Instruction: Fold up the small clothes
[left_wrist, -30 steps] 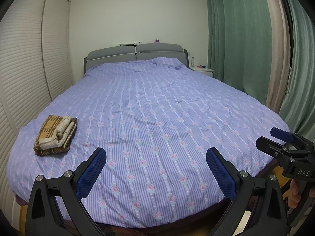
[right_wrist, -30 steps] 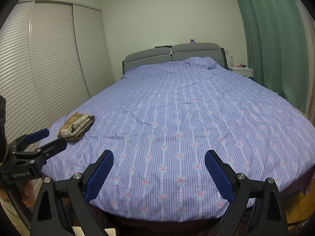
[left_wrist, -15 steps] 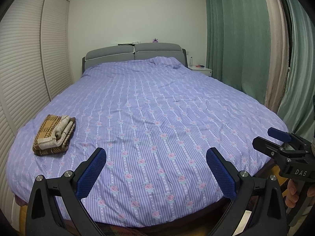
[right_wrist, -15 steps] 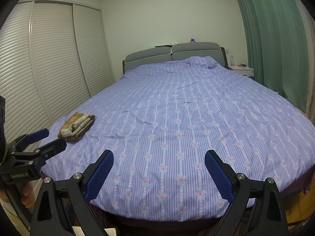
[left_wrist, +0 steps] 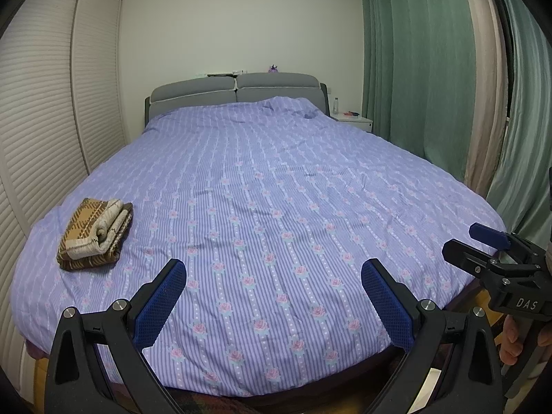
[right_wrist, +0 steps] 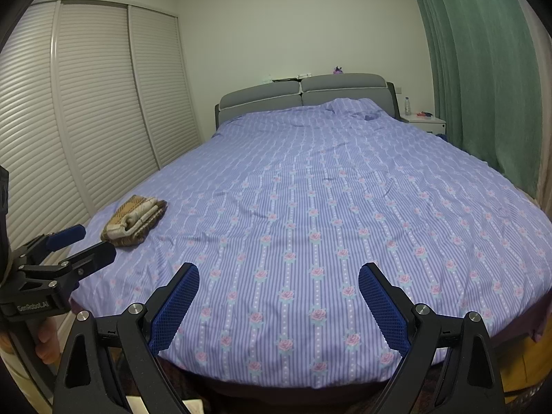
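Folded brown plaid garment (left_wrist: 95, 234) lying on the bed (left_wrist: 276, 207) near its left edge. Left gripper (left_wrist: 274, 298) and right gripper (right_wrist: 278, 302) spread wide, empty, well apart from it. No unfolded clothes visible; folding apparently finished.

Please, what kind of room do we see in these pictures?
Most likely a home bedroom: a large bed with a grey padded headboard, a white nightstand beside it, and louvred wardrobe doors along one wall.
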`<state>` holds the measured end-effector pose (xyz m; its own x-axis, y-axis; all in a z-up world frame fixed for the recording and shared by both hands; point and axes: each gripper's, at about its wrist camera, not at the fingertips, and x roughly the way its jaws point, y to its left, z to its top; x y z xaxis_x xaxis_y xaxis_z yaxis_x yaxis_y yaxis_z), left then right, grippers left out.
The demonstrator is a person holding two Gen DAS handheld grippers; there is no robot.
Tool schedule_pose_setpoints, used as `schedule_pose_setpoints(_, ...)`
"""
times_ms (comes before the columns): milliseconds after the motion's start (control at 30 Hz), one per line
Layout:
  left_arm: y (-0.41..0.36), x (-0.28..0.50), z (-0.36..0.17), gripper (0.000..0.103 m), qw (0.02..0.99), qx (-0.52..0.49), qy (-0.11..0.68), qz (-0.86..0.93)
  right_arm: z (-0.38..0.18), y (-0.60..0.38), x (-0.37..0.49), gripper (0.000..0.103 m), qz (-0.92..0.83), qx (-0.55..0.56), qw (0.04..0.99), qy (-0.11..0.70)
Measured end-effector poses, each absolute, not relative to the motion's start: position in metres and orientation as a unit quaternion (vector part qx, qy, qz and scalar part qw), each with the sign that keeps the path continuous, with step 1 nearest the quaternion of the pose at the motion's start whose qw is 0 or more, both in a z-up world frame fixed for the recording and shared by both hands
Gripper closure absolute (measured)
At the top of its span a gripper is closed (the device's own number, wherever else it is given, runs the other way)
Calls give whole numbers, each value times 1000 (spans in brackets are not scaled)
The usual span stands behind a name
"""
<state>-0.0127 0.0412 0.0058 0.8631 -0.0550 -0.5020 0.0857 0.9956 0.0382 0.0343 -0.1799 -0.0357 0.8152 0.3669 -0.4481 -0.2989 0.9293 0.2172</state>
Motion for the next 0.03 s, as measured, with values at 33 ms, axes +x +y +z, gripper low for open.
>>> schedule_pose_setpoints(33,41,-12,5,0,964,29,260,-37,-36,-179,34,9,175,68,950,249)
